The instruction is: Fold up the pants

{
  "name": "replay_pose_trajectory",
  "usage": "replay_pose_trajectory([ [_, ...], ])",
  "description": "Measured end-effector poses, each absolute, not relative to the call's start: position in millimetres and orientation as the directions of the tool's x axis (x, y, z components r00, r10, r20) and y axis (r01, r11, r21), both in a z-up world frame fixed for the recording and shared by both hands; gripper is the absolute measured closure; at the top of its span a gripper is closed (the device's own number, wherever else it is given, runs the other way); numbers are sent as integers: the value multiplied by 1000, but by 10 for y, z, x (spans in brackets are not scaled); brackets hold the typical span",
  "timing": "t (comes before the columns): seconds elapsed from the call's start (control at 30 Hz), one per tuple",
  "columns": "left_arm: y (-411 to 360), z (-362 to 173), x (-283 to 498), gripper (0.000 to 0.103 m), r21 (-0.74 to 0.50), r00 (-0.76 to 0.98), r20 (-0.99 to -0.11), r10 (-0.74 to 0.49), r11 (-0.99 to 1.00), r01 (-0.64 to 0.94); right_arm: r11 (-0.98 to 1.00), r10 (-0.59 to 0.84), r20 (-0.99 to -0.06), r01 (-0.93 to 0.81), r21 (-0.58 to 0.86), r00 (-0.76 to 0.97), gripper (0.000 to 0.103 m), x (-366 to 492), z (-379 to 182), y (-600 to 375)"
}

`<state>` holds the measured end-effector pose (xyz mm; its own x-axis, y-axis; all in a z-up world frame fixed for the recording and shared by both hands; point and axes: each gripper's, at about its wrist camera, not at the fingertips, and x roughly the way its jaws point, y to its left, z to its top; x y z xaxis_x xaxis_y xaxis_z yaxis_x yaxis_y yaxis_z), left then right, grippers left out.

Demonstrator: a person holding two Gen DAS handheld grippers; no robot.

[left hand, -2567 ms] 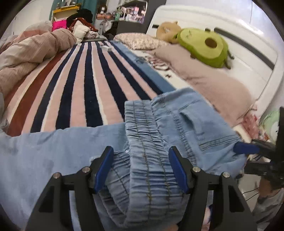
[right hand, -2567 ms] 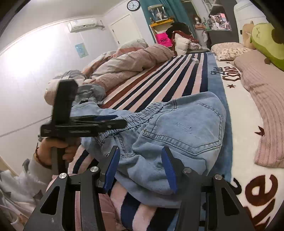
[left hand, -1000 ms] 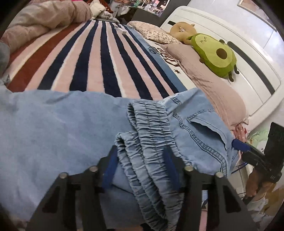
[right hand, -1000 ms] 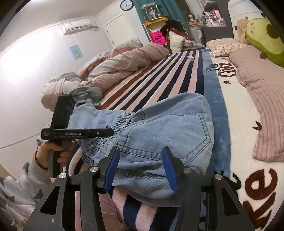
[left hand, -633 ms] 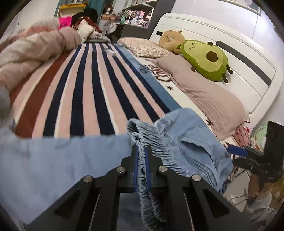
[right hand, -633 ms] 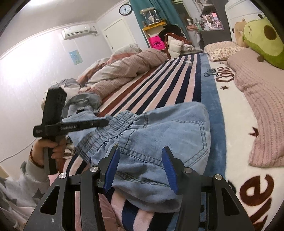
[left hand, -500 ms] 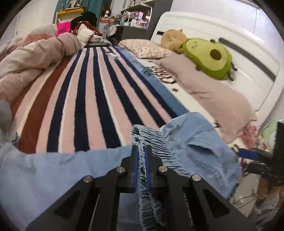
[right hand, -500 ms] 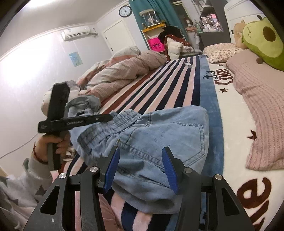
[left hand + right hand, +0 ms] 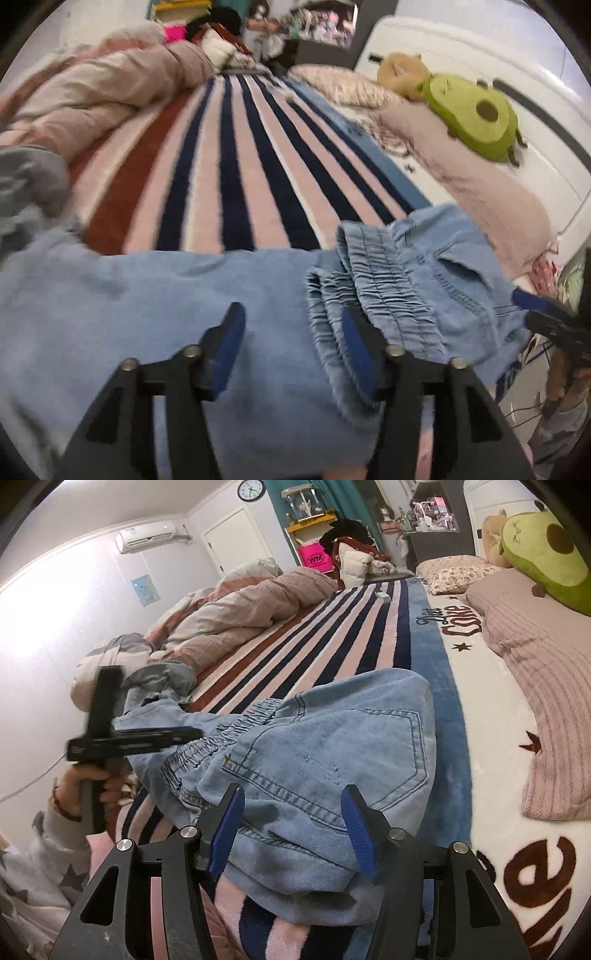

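Blue rubber pads line both grippers, and both stand with their jaws spread wide, holding nothing. The left gripper (image 9: 293, 341) hovers low over the light denim pants (image 9: 155, 314), its right pad just beside the bunched elastic waistband (image 9: 373, 284); whether it touches is not clear. The right gripper (image 9: 293, 825) reaches over the seat of the pants (image 9: 332, 746), one stitched back pocket between its pads. In the right wrist view the left hand (image 9: 92, 779) grips its tool upright by the handle, the fingers pointing right across the waistband; lettering on the tool is too blurred to read.

The one pair of pants lies across the near end of the striped blanket (image 9: 332, 635), waistband folded over onto a leg. On the blanket's white border reads "Diet Coke" (image 9: 448, 622), and large brown letters (image 9: 532, 871) sit nearer, cut off. Far off, a pink bag (image 9: 316, 559) bears "WM". A wall clock (image 9: 251, 489) and an air conditioner (image 9: 146, 535) hang on the far wall. One avocado plush (image 9: 471, 114) lies by one tan plush (image 9: 402, 74) at the right. A crumpled pink duvet (image 9: 240, 609) lies at the left.
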<state>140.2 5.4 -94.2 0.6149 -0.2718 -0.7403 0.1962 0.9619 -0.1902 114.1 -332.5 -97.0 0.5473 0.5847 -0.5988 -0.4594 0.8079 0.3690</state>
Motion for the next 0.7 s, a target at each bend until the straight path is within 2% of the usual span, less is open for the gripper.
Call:
replay_pose_trajectory([
  [0.17,403,-651,928,42,-254,664,-693,-280,957,138,814,578,-597,-445,374,556,52,1128,-976,-3326],
  [0.4,816,-573,492,41,-196,737,-666,-115,980,-24,818,573,-597,-434,376,561,52,1068,-965,-3322],
  [0.5,1048,-459,450,40,-180,764,-644,-49,980,-89,821,568,-602,-435,369,561,52,1055,-955,-3309],
  [0.57,1198,-423,478,33,-143,771,-637,6,982,-125,821,568,-602,-435,370,561,51,1060,-955,-3309],
  [0.63,1316,-429,597,33,-122,762,-646,48,979,-165,821,568,-602,-434,371,561,51,1060,-957,-3309],
  [0.7,1453,-500,761,33,-141,736,-676,36,974,-177,823,565,-606,-433,368,559,51,1057,-958,-3299],
])
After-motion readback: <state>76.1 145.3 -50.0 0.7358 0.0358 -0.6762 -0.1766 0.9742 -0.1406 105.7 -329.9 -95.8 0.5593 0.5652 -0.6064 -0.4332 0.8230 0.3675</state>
